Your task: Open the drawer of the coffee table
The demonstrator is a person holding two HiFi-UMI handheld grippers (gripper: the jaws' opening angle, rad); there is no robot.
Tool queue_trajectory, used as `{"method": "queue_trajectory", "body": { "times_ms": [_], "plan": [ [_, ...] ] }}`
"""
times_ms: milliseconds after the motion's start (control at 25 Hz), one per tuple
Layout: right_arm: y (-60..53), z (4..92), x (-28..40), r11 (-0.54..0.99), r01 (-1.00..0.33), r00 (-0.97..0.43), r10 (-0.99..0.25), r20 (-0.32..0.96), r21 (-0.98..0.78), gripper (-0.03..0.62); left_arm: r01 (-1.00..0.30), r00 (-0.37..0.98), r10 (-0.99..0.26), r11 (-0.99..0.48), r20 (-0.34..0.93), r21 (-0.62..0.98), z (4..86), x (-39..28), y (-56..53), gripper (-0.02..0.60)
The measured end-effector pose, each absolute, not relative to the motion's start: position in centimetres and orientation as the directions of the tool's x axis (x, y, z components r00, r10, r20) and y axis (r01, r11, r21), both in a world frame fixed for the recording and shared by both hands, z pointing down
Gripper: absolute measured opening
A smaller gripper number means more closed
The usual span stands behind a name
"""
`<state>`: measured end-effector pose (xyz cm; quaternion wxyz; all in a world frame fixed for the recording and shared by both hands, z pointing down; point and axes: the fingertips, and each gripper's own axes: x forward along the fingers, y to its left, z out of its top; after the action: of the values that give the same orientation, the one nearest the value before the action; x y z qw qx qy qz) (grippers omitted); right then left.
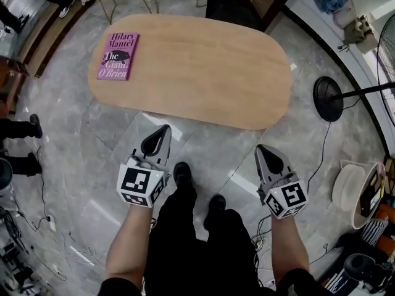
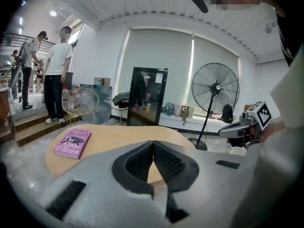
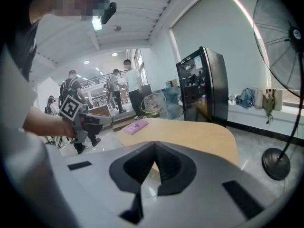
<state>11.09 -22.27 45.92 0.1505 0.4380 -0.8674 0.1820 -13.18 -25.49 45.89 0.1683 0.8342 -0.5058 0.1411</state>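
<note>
Two clenched, empty tongs, left gripper (image 1: 164, 130) and right gripper (image 1: 261, 149), hang near the coffee table (image 1: 203, 73), its drawer not visible.

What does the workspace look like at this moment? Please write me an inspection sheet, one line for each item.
Surface: oval light wooden coffee table, top bare except for one book.
Job's things: drawer not visible in any view.
Clutter: pink paperback book, flat on the table's left end.
Grippers: left gripper and right gripper both shut, empty, over the floor short of the table's near edge.
Cables: thin black cable on the grey floor by the round black fan base.
Surroundings: black glass-door fridge, wire chair, standing people beyond the table.
</note>
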Motion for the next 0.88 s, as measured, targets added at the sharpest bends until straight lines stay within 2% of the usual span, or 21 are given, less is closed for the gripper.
{"method": "queue_trajectory", "body": {
  "times_ms": [280,440,760,880],
  "plan": [
    [-23.0,56.6,13.6,0.496,-0.856,-0.505,-0.741,0.442,-0.147,0.006,-0.873,0.475,-0.774,-0.473,0.418,0.115,56.6,-11.9,-25.4,0.011],
    [-23.4,61.6,14.6,0.486,-0.864,-0.49,-0.754,0.438,-0.132,0.061,-0.861,0.501,-0.766,-0.49,0.402,0.139,62.2,-11.3,-26.8,0.023],
    [-23.9,69.4,17.2,0.482,-0.876,-0.443,-0.805,0.394,-0.001,0.081,-0.83,0.548,-0.744,-0.54,0.381,0.139,70.7,-10.0,-26.9,0.057],
    [-24.3,72.5,19.0,0.431,-0.902,-0.397,-0.834,0.383,0.003,0.132,-0.824,0.554,-0.743,-0.553,0.375,0.122,73.5,-10.7,-26.9,0.063]
  ]
}}
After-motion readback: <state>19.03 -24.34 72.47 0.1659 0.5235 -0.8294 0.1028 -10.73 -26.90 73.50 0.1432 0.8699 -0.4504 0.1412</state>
